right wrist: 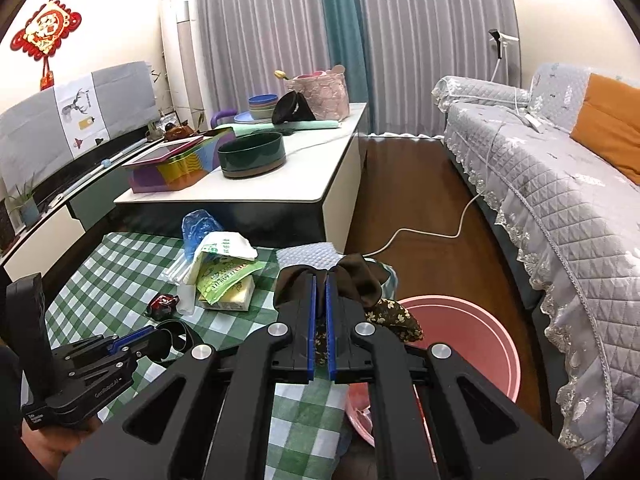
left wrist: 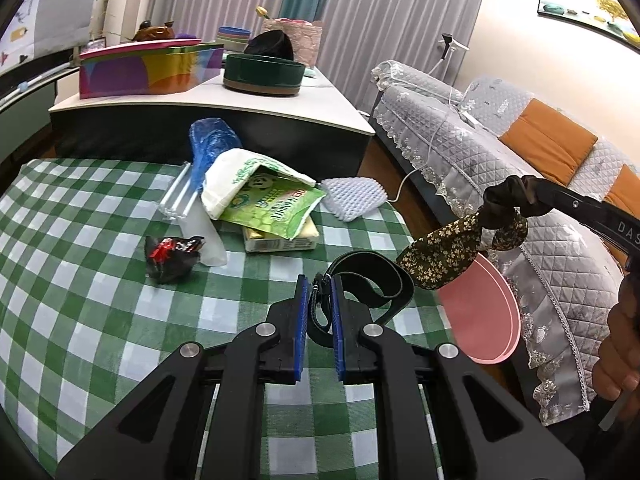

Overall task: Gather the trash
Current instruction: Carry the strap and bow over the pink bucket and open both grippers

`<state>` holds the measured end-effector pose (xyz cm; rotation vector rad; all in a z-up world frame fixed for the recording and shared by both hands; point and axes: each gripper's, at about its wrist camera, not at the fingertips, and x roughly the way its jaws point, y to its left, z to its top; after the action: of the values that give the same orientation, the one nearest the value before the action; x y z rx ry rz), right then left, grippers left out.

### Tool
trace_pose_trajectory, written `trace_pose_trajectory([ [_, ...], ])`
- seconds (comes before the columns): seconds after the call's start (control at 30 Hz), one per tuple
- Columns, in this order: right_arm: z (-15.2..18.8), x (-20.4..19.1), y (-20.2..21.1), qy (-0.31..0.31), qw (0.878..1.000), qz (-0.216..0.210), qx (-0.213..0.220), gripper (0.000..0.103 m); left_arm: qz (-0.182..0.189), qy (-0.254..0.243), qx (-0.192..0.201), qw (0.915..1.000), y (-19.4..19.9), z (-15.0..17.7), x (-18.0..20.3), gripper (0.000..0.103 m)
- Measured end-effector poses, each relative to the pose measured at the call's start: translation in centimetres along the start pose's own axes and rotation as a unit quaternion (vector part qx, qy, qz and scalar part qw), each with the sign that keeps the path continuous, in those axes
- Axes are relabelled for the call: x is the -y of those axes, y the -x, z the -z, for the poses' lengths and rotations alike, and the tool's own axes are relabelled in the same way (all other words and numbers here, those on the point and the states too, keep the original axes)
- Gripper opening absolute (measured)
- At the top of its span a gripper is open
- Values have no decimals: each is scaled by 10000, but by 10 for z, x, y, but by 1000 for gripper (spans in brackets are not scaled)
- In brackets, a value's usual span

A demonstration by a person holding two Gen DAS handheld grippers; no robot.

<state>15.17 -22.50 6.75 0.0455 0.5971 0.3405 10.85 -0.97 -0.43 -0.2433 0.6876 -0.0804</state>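
Note:
On the green checked tablecloth (left wrist: 92, 288) lies a heap of trash: a green packet (left wrist: 272, 208), a white bag, a blue plastic bag (left wrist: 210, 140), a white foam net (left wrist: 354, 196), a black and red wrapper (left wrist: 172, 256) and a small carton (left wrist: 280, 242). My left gripper (left wrist: 320, 280) is shut on a black elastic band (left wrist: 384, 280) just above the cloth. My right gripper (right wrist: 321, 276) is shut on a brown floral cloth (right wrist: 396, 316), which hangs over the pink bin (right wrist: 480, 340) beside the table's right edge. In the left wrist view the floral cloth (left wrist: 444, 256) dangles above the pink bin (left wrist: 484, 320).
Behind the table stands a white low cabinet (right wrist: 280, 196) with a colourful box (right wrist: 176, 168) and a dark green round tin (right wrist: 252, 156). A grey quilted sofa (right wrist: 560, 200) runs along the right. A white cable (right wrist: 424, 234) crosses the wooden floor.

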Motion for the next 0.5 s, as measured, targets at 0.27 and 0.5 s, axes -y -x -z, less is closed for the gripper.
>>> trace_pose_trajectory([
  [0.27,3,20,10,-128,9996,235,87,5,132,-159,9,9998,-5,0,20,11],
  [0.5,6,43,17,-268,9983,499,138,5,330,-291,-46,9990,-10,0,42,11],
])
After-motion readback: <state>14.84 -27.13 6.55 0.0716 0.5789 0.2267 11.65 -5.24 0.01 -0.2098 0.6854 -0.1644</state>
